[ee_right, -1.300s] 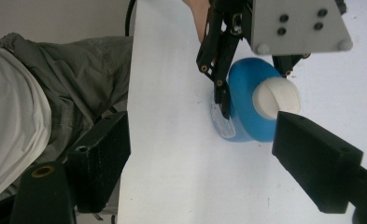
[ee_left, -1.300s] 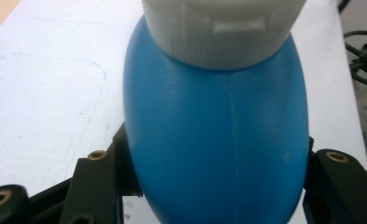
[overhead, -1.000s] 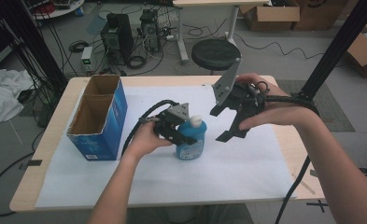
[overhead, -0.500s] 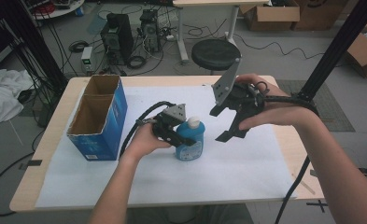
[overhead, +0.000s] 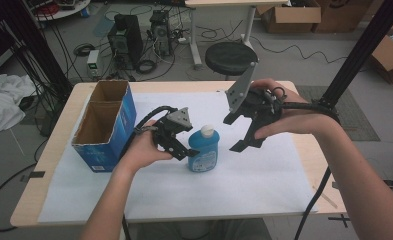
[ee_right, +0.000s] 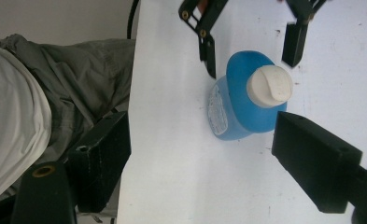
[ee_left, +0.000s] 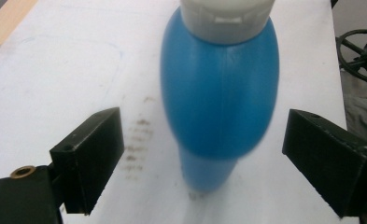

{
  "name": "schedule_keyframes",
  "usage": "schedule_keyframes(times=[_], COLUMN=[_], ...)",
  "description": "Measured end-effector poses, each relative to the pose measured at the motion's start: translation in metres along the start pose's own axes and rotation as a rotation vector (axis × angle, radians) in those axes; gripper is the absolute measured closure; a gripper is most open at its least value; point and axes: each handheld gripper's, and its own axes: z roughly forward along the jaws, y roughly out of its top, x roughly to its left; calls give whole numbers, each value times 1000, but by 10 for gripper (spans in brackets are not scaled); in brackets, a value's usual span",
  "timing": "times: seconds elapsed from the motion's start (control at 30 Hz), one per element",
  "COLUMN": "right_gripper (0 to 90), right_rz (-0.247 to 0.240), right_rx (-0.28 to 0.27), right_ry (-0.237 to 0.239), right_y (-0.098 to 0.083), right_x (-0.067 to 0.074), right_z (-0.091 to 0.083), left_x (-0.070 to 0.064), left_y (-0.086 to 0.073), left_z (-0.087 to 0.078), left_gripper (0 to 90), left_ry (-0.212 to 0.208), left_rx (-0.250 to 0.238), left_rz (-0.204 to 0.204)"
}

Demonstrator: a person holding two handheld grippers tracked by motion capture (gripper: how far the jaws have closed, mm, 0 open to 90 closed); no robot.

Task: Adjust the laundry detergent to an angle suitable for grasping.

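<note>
While the blue bottle [overhead: 203,150] stands upright on the white sheet [overhead: 264,185], just right of the box [overhead: 104,125], the left gripper [overhead: 186,150] has just been opening, its jaws wide either side without touching, apparently releasing it; the right gripper [overhead: 236,134] hangs wide, empty, above the bottle's right.

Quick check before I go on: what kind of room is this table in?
Probably a lab or workshop, not a home. Desktop computers sit on the floor amid loose cables, cardboard boxes are stacked at the back, and a black frame post rises beside the table.
</note>
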Motion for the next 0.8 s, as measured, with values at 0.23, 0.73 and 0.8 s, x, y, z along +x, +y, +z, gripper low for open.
schedule_keyframes(times=[0.23,0.73,0.8], right_gripper=[197,197,198], right_rz=[-2,4,6], right_rx=[2,9,10], right_ry=[0,1,-1], right_y=[2,4,4], right_x=[-1,-6,-7], right_z=[1,3,3], left_x=[-1,5,6], left_y=[3,25,29], left_z=[-29,-76,-81], left_gripper=[99,35,34], left_ry=[52,189,192], left_rx=[61,210,228], left_rz=[0,-69,-78])
